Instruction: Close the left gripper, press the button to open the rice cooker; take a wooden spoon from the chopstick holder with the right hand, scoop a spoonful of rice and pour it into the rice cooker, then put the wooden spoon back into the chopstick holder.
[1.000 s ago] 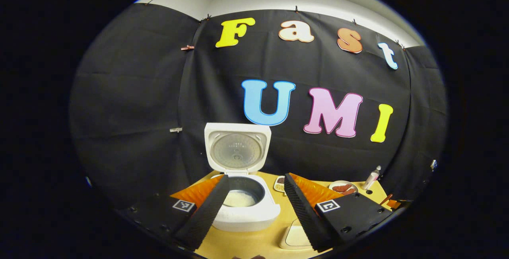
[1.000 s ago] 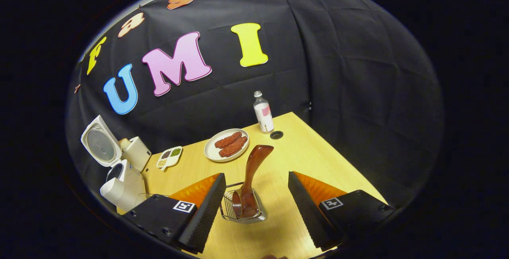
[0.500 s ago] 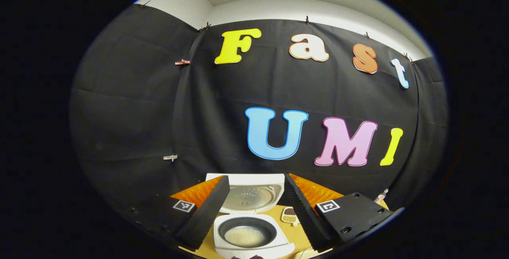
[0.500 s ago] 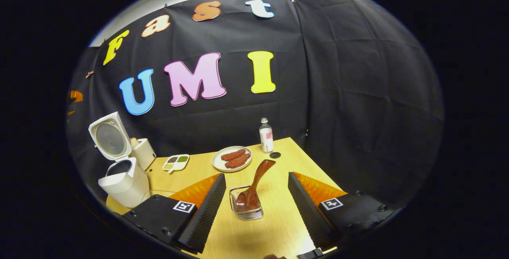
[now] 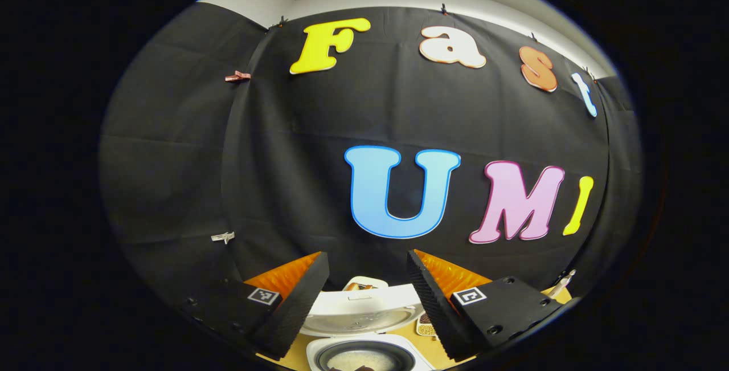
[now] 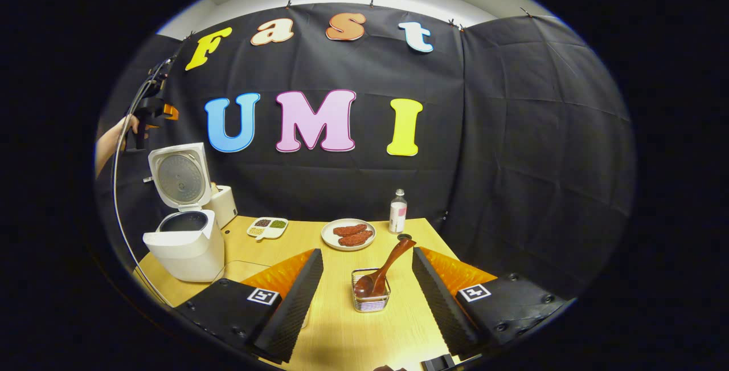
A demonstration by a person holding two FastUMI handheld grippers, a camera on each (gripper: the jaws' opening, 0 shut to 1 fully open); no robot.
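The white rice cooker (image 6: 185, 245) stands at the table's left with its lid (image 6: 179, 174) up. In the left gripper view its inner pot (image 5: 364, 359), with pale rice inside, lies at the bottom edge below my open left gripper (image 5: 367, 255). That left gripper (image 6: 151, 114) hangs high above the cooker, held by a hand (image 6: 111, 137). The wooden spoon (image 6: 387, 265) leans bowl-down in the wire chopstick holder (image 6: 370, 297). My right gripper (image 6: 367, 252) stands open, back from the holder, touching nothing.
On the wooden table (image 6: 353, 337) are a plate of red sausages (image 6: 348, 234), a small bottle (image 6: 397, 211) and a divided dish (image 6: 267, 227) at the back. A white appliance (image 6: 225, 206) sits behind the cooker. A cable (image 6: 119, 188) hangs at the left.
Both grippers have drawn up and back. The cooker has slid to the bottom of the left gripper view. The holder with the spoon now looks smaller and farther in the right gripper view.
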